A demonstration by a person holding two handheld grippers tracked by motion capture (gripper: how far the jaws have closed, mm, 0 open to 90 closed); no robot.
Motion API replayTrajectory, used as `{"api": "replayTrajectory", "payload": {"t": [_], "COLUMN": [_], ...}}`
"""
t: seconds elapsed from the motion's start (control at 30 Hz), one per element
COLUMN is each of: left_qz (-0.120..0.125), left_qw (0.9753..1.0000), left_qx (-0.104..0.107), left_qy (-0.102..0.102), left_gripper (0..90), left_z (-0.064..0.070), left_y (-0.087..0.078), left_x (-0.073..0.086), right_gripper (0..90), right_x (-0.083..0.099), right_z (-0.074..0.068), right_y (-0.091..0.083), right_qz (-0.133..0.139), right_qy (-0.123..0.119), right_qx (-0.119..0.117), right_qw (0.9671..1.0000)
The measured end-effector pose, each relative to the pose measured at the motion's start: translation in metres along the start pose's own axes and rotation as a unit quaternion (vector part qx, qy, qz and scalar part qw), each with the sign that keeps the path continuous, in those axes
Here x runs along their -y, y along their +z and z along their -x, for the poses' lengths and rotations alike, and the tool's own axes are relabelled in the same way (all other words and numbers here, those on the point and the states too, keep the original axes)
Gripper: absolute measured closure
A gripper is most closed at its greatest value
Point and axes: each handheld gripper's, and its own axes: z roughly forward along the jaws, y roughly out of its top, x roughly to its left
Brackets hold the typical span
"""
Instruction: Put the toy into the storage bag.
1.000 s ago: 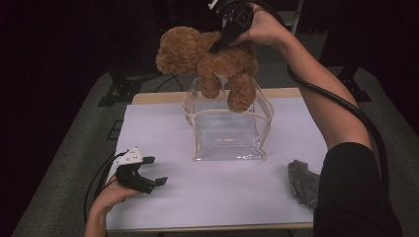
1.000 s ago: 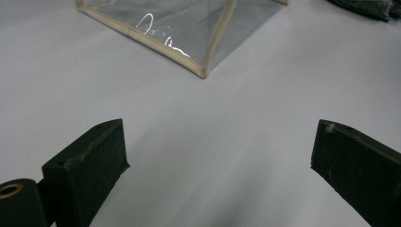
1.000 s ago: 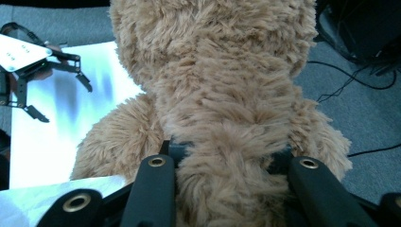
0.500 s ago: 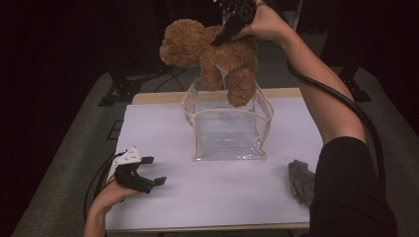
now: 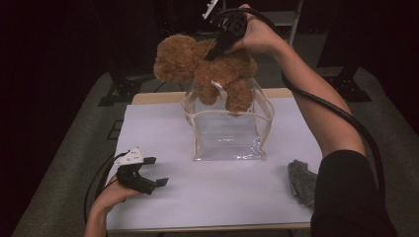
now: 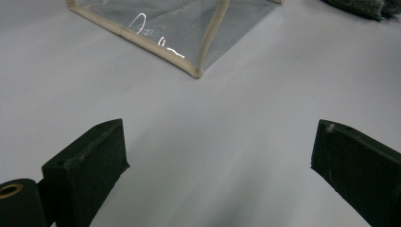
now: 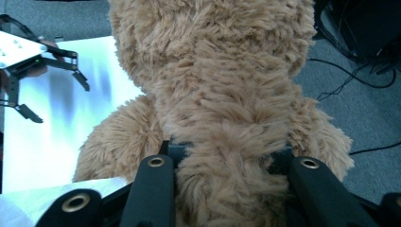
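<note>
A brown teddy bear (image 5: pixel 202 66) hangs in the air over a clear plastic bag (image 5: pixel 228 133) that stands open on the white table (image 5: pixel 207 197). My right gripper (image 5: pixel 216 49) is shut on the bear's back, and the fur (image 7: pixel 222 94) bulges between its jaws. One bear leg (image 5: pixel 238 95) dips into the bag's mouth. My left gripper (image 5: pixel 153 173) rests low at the table's front left, open with nothing between its jaws. A bag corner (image 6: pixel 196 71) lies ahead of the left gripper (image 6: pixel 220 156).
A grey fuzzy cloth (image 5: pixel 301 181) lies near the table's right front edge, and the cloth (image 6: pixel 364 7) also shows at the top right of the left gripper view. Dark stands and cables (image 5: pixel 123 89) sit on the floor behind the table.
The bear has come down slightly toward the bag's mouth with my right gripper still shut on it. The left gripper has stayed in place.
</note>
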Motion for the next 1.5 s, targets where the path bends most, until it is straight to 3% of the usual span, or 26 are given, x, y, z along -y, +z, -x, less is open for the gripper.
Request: {"api": "replayTrajectory", "payload": {"t": [0.4,0.53,0.67,1.0,1.17,1.5], "left_qz": [0.001,0.001,0.001,0.0,-0.004,-0.004], "left_qw": [0.9999,0.9999,0.9999,1.0,1.0,1.0], "left_qx": [0.005,0.004,0.005,0.003,0.004,0.004], "left_qy": [0.009,0.01,0.01,0.003,0.003,0.003], "left_gripper": [3.3,3.3,3.3,3.3,3.3,3.2], "left_z": [0.003,0.003,0.003,0.002,0.002,0.002], "left_y": [0.001,0.001,0.002,0.001,0.002,0.001], "left_x": [-0.003,-0.003,-0.003,-0.001,0.0,0.0], "right_gripper": [64.4,64.4,64.2,64.1,64.1,64.1], "right_x": [-0.004,-0.001,0.008,0.04,0.052,0.064], "right_z": [-0.044,-0.047,-0.041,-0.003,0.009,0.021], "right_y": [0.0,0.002,0.007,0.021,0.017,0.007], "right_qz": [0.007,0.012,0.013,0.006,0.012,0.014], "right_qy": [-0.019,-0.02,-0.005,0.05,0.071,0.084], "right_qx": [-0.024,-0.032,-0.039,-0.034,-0.021,0.015], "right_qw": [0.9995,0.9992,0.9991,0.9982,0.9972,0.9962]}}
